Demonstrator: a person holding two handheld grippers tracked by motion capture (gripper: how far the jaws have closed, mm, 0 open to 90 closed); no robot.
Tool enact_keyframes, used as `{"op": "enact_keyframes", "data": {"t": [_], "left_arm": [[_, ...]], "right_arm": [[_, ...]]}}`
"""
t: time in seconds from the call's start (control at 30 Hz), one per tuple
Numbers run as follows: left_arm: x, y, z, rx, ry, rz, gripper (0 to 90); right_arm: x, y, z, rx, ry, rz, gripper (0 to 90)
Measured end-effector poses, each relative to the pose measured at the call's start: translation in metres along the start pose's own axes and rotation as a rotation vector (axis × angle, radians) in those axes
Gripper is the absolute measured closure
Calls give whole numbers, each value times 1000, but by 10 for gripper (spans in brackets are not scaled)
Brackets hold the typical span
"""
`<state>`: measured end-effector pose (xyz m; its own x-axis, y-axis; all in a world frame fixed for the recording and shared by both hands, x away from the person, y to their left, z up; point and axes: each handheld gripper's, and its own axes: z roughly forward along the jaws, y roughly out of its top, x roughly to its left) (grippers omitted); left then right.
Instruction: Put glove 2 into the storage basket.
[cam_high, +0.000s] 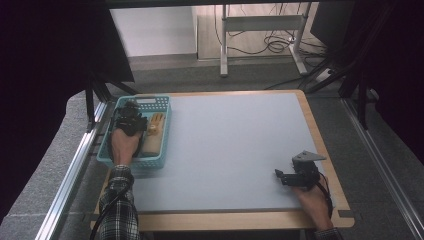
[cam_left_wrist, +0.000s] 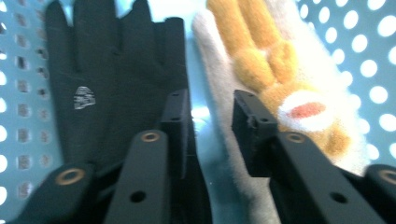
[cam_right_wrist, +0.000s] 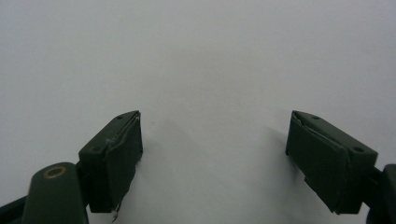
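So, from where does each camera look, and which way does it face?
High view: sits above the person's side, faces forward and down on the table; both forearms and hands show.
Left gripper view: rides on the left claw, looks into the basket at the black glove and the plush glove; its two jaws show, apart.
Right gripper view: rides on the right claw, faces the bare table; its jaws show, wide apart.
Shared: high and left gripper views both show the basket and gloves.

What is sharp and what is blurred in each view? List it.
High view: evenly lit but soft, basket edges slightly smeared. Left gripper view: motion-blurred, black glove and plush toy fuzzy, basket holes glow overexposed. Right gripper view: hand-held gripper jaws crisp, faint shadows on the plain table.
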<state>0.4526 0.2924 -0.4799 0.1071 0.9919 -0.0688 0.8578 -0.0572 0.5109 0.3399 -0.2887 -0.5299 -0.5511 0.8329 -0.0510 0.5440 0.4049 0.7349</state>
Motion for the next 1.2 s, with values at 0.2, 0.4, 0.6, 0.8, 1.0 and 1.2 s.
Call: {"op": "enact_keyframes", "data": {"t": [0.2,0.4,0.6,0.8,1.0,1.2], "left_arm": [[5,-2,-9,-36,5,-11,522],[8,-5,-16,-71,-13,-13,441],[12,-8,-22,-105,-50,-35,373],[15,-11,-29,-132,-77,-36,313],[17,-16,-34,-164,-101,-33,263],[17,-21,-38,-188,-113,-10,203]], "right_arm": [[0,0,0,0,0,0,181],[0,0,0,0,0,0,181],[0,0,0,0,0,0,181],[0,0,0,0,0,0,181],[0,0,0,0,0,0,181],[0,0,0,0,0,0,181]]}}
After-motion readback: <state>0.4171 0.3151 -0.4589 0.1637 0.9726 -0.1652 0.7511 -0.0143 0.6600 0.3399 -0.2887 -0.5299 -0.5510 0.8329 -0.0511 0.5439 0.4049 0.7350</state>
